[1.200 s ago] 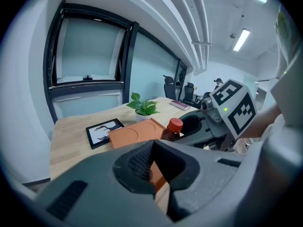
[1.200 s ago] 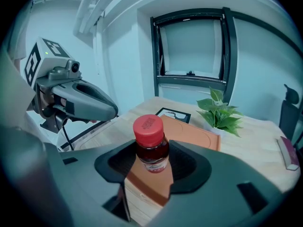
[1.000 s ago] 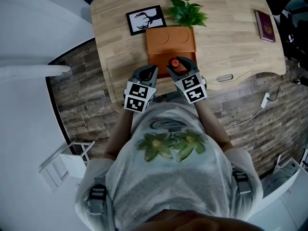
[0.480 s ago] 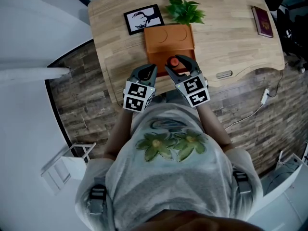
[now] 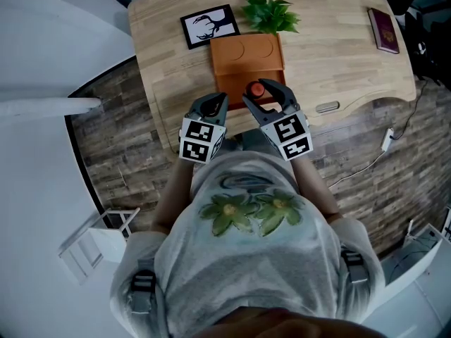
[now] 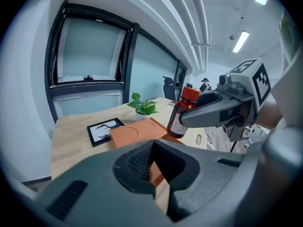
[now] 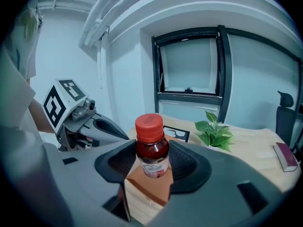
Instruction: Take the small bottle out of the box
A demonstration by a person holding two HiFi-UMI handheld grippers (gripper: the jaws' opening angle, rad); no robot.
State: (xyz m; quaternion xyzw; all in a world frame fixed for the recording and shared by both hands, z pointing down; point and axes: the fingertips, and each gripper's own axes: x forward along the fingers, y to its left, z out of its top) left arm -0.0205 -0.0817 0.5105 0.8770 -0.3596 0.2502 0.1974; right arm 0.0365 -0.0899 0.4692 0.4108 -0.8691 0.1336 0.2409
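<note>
Presently the right gripper (image 7: pixel 152 162) is clamped on the small bottle (image 7: pixel 151 145), one jaw against each side of the dark glass body below the orange-red cap. The bottle stands upright in the grip. In the head view it (image 5: pixel 255 90) sits over the near end of the orange box (image 5: pixel 248 62), and in the right gripper view its base shows whole, with the box behind and below it. The left gripper (image 5: pixel 215 104) is just beside the right one, at the box's near left corner. Its jaws appear drawn together at the tips, though the view along them is dark, and nothing is between them. The box rests on the wooden table (image 5: pixel 331 55). Just beyond it stands a potted plant (image 5: pixel 271 16), with a framed deer picture (image 5: pixel 209 27) to the left. A dark red booklet (image 5: pixel 385 39) lies well apart at the right edge.
</note>
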